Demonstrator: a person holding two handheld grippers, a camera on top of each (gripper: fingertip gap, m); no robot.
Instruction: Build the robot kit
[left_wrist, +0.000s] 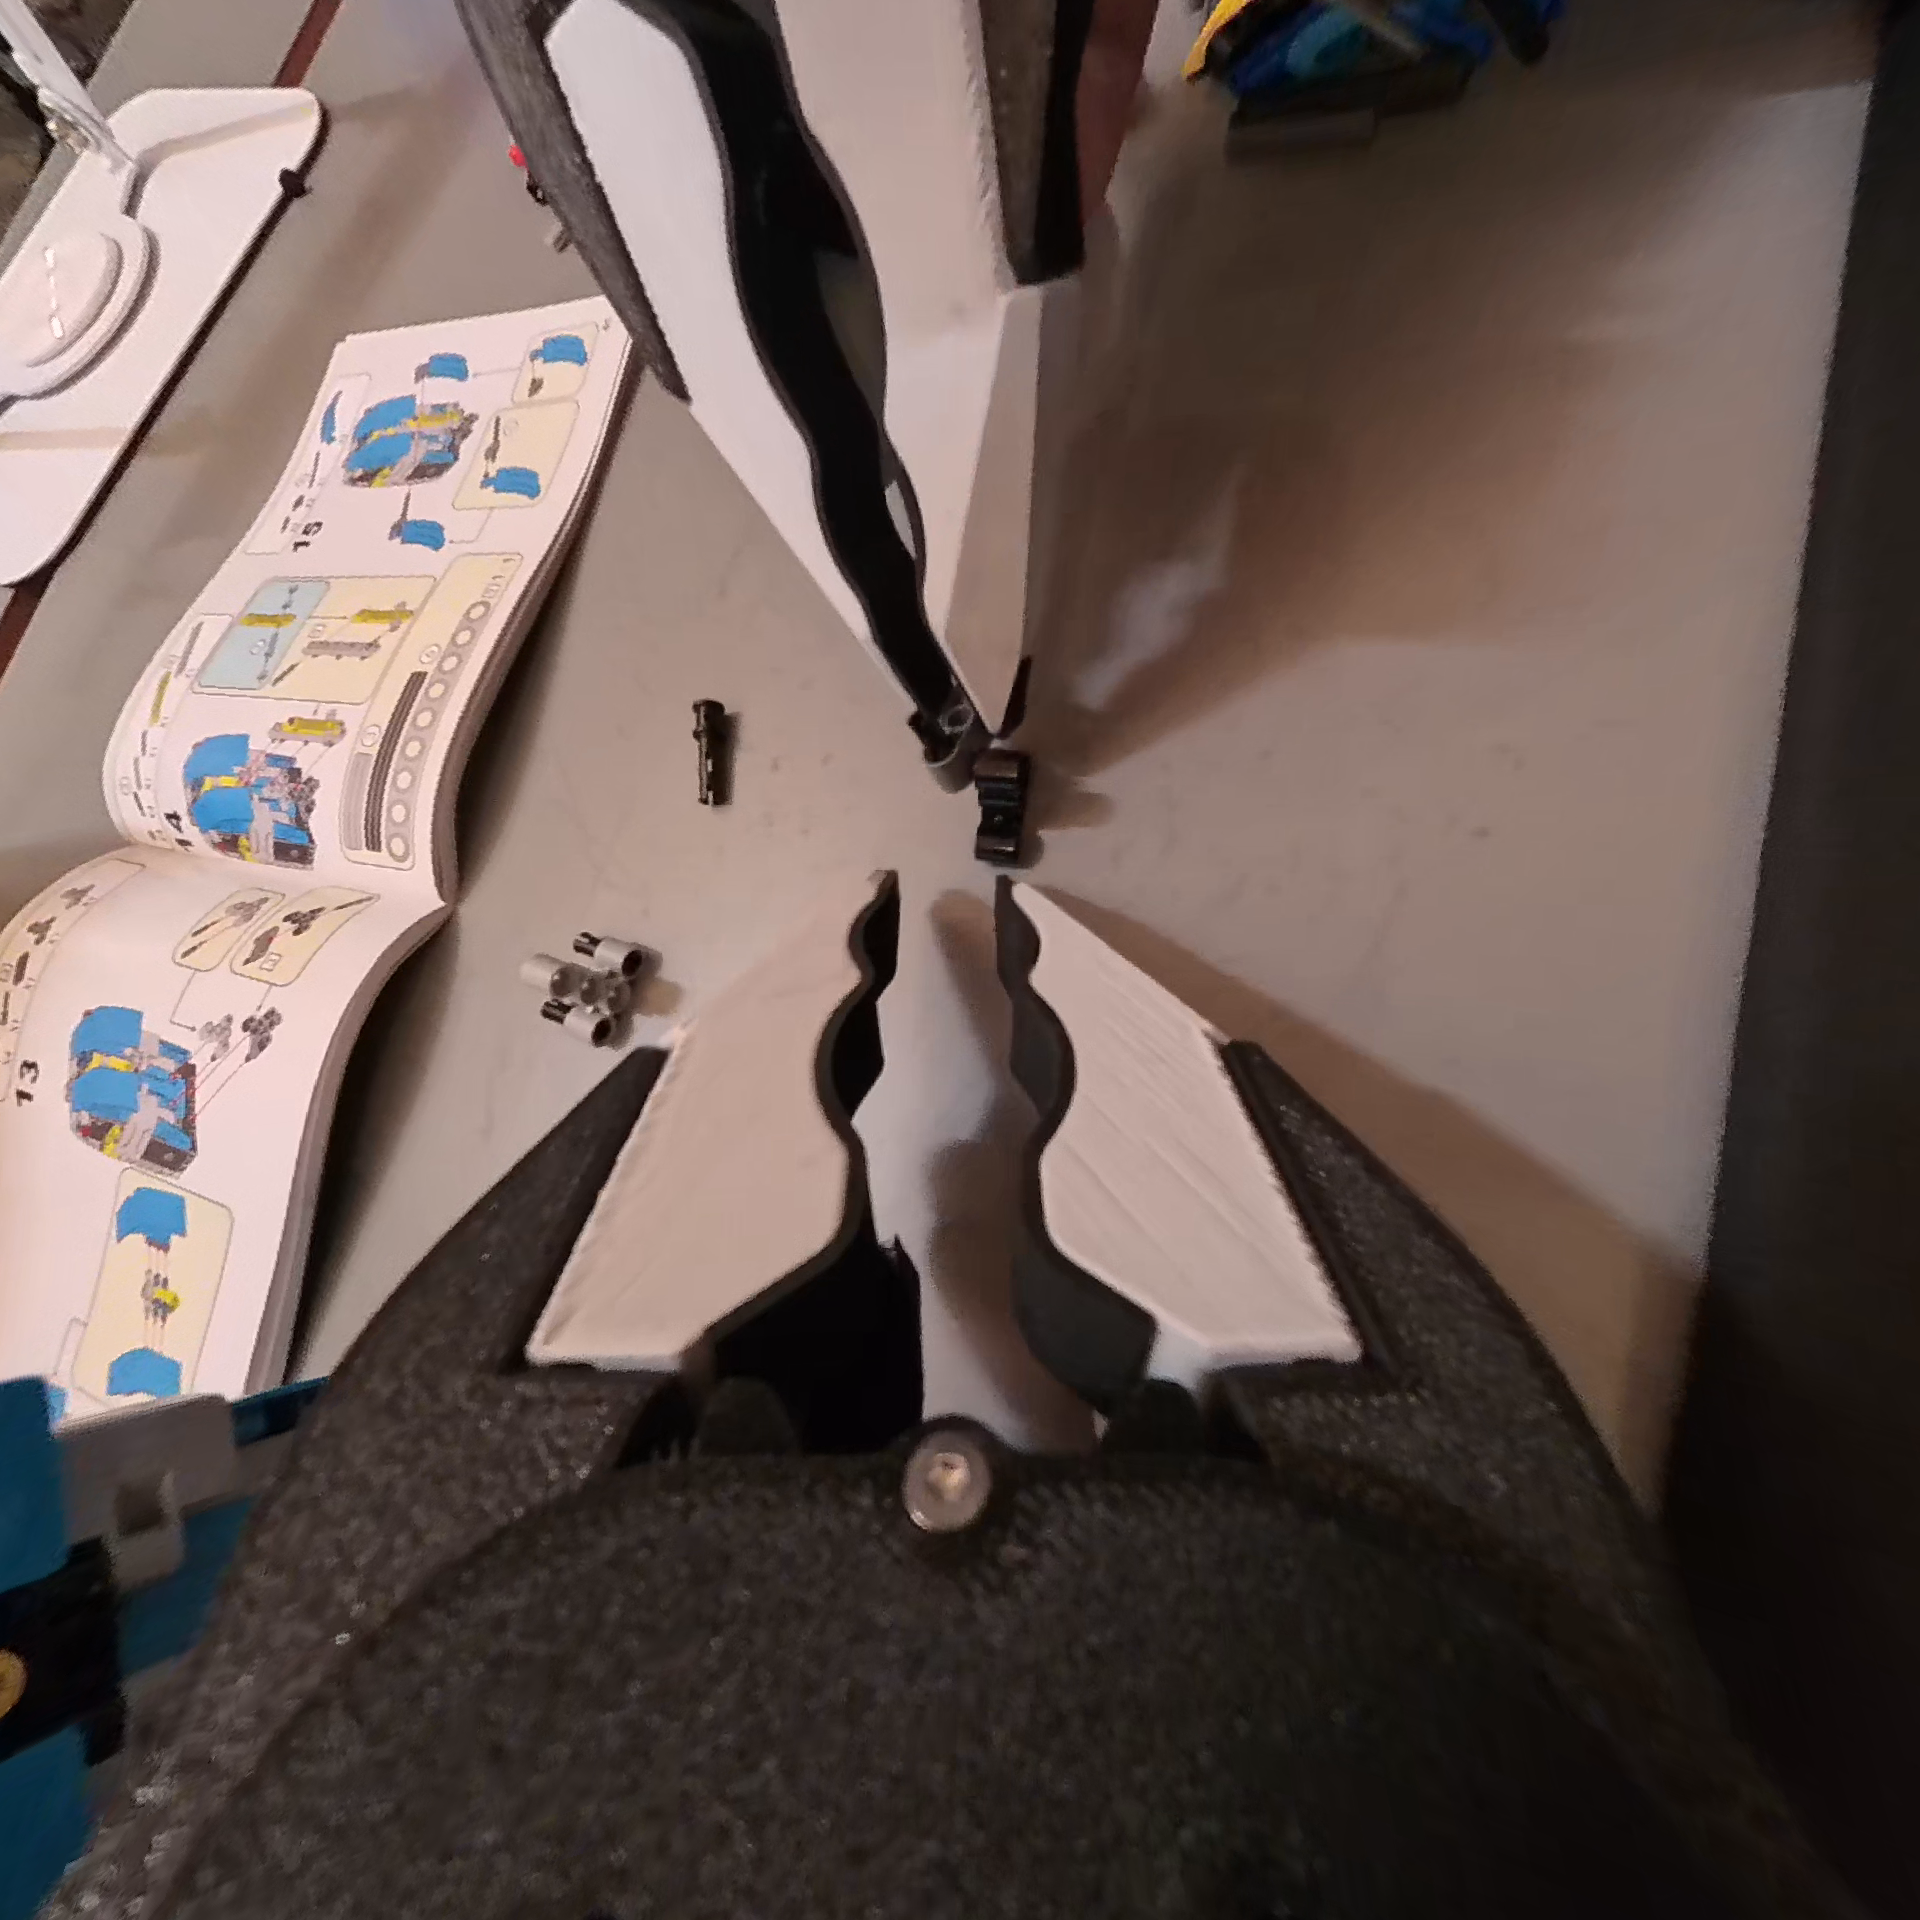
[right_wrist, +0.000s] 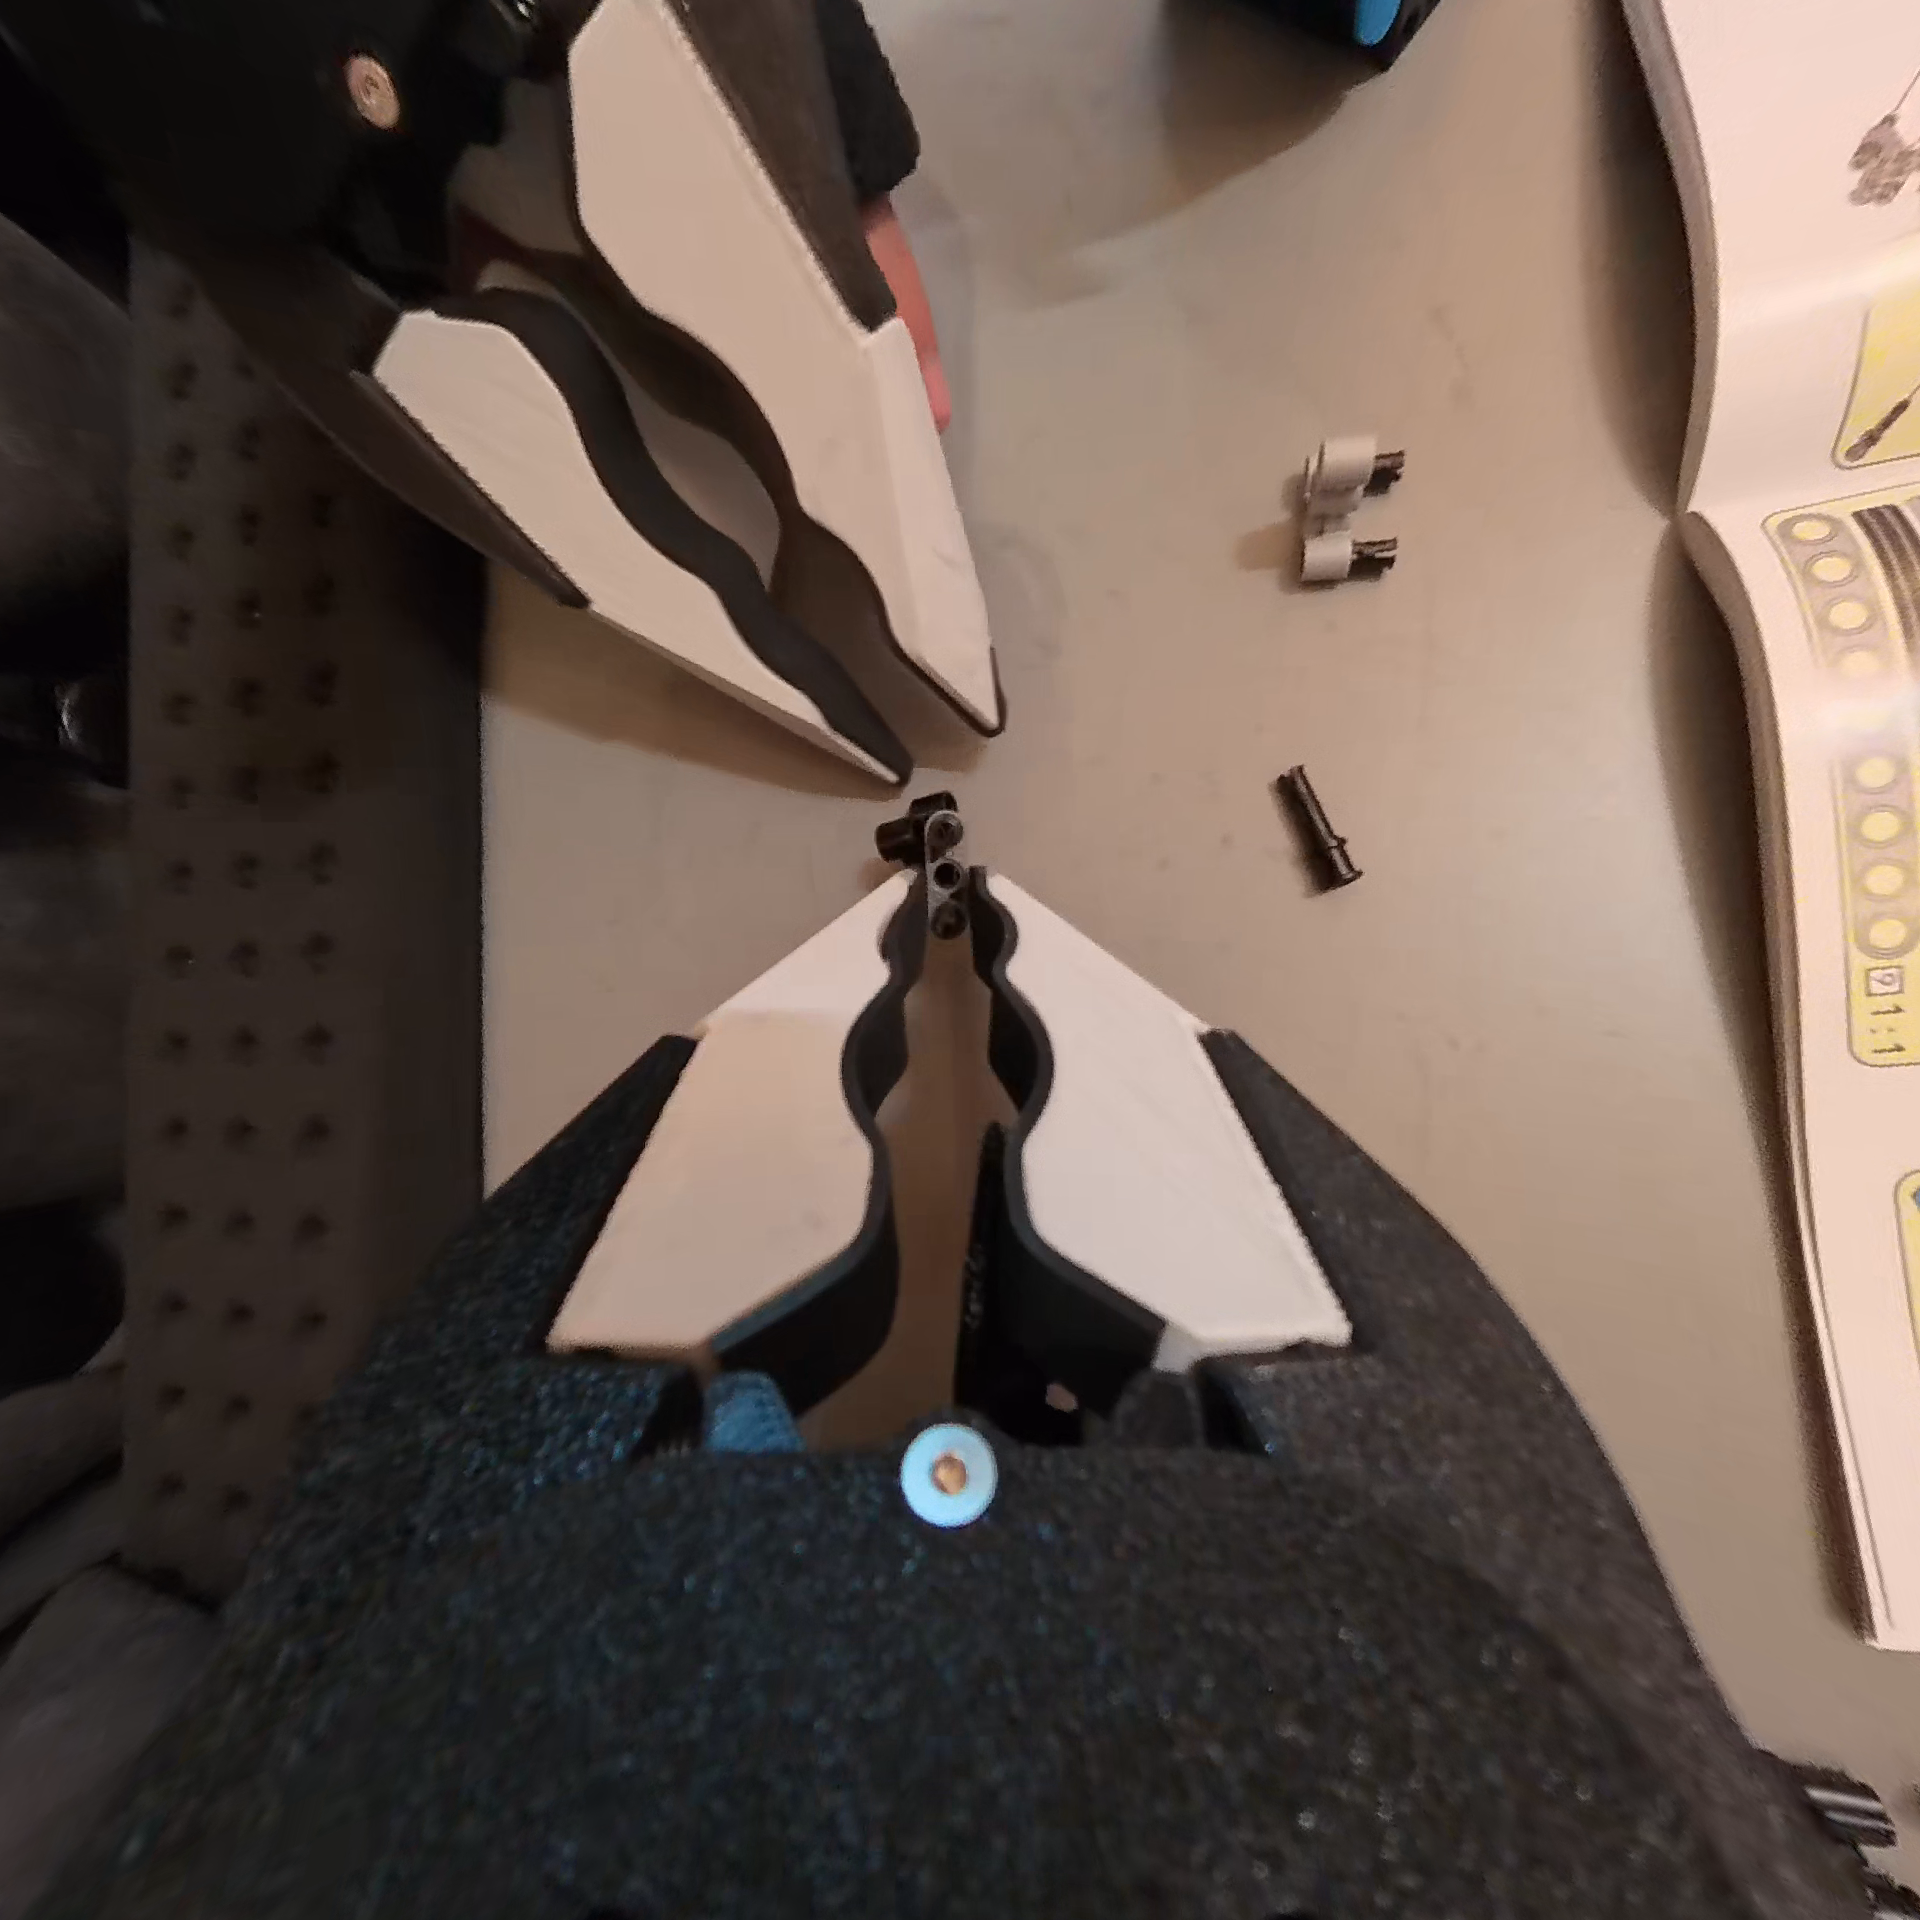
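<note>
The right gripper (right_wrist: 948, 883) has its jaws clamped on a small dark beam piece with holes (right_wrist: 943, 888), held just above the grey surface (right_wrist: 1195, 1143). A small black connector (right_wrist: 914, 826) sits at the far tip of that beam piece, touching it. The left gripper (left_wrist: 945, 883) points at the connector from the opposite side, its jaws slightly apart and holding nothing, their tips just short of it. Beyond the connector, on the side towards the open instruction booklet (left_wrist: 312, 727), a black pin (right_wrist: 1314, 836) lies flat on the surface, well apart from both grippers. A grey connector block with black pins (right_wrist: 1340, 509) lies near that pin, close to the booklet's edge. A white tray (left_wrist: 135, 291) rests past the booklet.
</note>
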